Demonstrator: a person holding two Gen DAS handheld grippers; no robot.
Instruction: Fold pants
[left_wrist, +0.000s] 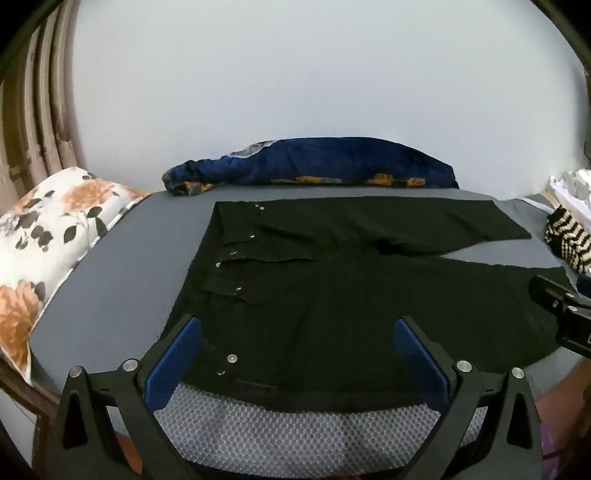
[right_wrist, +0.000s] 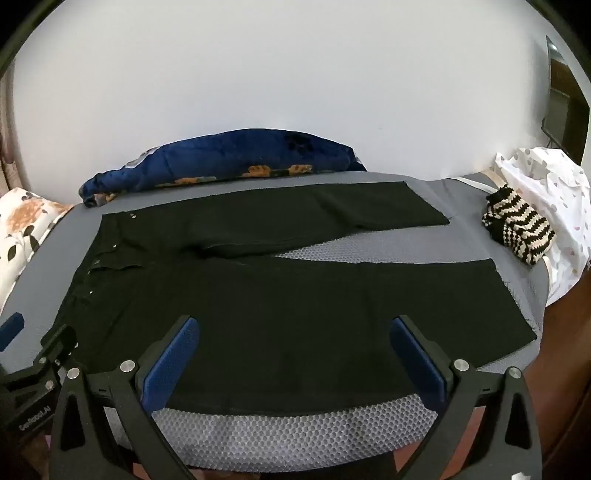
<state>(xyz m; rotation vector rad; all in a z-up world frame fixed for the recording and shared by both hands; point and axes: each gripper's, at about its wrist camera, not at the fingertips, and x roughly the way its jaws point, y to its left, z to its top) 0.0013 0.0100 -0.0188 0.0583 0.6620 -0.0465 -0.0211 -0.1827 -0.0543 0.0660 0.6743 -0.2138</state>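
Black pants (left_wrist: 332, 280) lie flat on the grey mat (left_wrist: 122, 280). The waistband with metal buttons is at the left and the two legs run to the right, spread apart in a V. My left gripper (left_wrist: 297, 323) hovers open over the near edge by the waistband, with nothing between its blue pads (left_wrist: 173, 362). In the right wrist view the same pants (right_wrist: 277, 295) fill the mat, and my right gripper (right_wrist: 295, 323) stands open above the near leg, holding nothing. Each gripper shows at the edge of the other's view: the right one (left_wrist: 565, 314) and the left one (right_wrist: 37, 334).
A floral pillow (left_wrist: 48, 236) lies at the left end. A rolled blue blanket (left_wrist: 314, 162) lies along the white wall behind. A striped knit item (right_wrist: 517, 232) and a white garment (right_wrist: 554, 192) sit at the right end. The mat's near edge (right_wrist: 280, 432) drops off below the grippers.
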